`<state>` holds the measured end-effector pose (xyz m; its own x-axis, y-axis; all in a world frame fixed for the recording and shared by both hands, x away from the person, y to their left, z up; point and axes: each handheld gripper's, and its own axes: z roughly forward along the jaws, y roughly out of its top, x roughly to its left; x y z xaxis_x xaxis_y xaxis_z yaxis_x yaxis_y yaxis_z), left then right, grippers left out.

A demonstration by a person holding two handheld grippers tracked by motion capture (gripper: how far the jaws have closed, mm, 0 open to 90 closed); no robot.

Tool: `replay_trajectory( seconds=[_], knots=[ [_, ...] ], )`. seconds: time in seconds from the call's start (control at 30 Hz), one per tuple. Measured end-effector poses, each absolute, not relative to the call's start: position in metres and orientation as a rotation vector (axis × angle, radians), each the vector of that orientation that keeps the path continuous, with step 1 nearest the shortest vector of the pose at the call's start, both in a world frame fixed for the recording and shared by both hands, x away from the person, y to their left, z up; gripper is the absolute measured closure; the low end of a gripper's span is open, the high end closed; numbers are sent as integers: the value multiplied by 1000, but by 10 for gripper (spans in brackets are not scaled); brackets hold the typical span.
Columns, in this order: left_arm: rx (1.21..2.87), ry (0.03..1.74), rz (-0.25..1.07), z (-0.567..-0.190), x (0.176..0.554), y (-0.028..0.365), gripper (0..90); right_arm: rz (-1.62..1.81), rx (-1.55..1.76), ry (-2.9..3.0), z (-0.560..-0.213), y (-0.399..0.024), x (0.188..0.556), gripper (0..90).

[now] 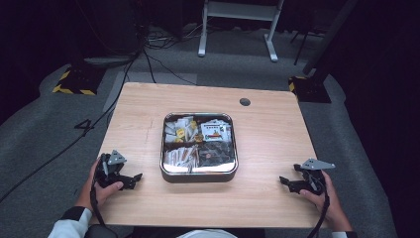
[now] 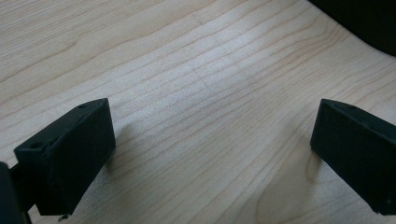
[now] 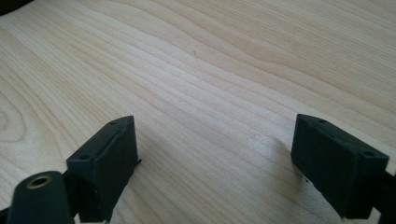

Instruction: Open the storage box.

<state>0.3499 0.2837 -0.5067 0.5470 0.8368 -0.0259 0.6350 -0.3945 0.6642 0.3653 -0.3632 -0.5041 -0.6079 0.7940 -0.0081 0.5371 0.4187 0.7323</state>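
Observation:
A square metal tin [image 1: 198, 172] with dividers sits in the middle of the wooden table [image 1: 267, 144]; its compartments hold small packets and sachets. My left gripper [image 1: 134, 179] rests on the table to the tin's left, held in a hand, jaws pointing right. My right gripper [image 1: 286, 182] rests to the tin's right near the front edge, jaws pointing left. In the left gripper view my left gripper [image 2: 212, 149] stands open over bare wood. In the right gripper view my right gripper [image 3: 215, 163] is open too, nothing between its jaws.
A small dark round hole [image 1: 244, 102] sits near the table's far edge. Beyond the table lie grey carpet, cables [image 1: 148, 54] and a white frame's legs [image 1: 237, 29]. Black stands with yellow-striped bases [image 1: 74, 82] flank the far corners.

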Motion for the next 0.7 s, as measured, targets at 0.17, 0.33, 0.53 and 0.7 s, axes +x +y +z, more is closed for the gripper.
replay_trajectory(
  seconds=[0.17, 0.33, 0.53, 0.7],
  knots=[
    [2160, 1172, 418, -507, 350, 284, 3, 997, 1178, 2295, -504, -361, 366, 149],
    [2168, 1155, 412, -507, 349, 287, 4, 1000, 1165, 2306, -504, -362, 365, 149],
    [2174, 1151, 406, -506, 349, 287, 4, 991, 1168, 2318, -503, -362, 368, 186],
    [2178, 1146, 410, -506, 349, 288, 4, 1047, 1182, 2298, -500, -359, 373, 200]
  ],
)
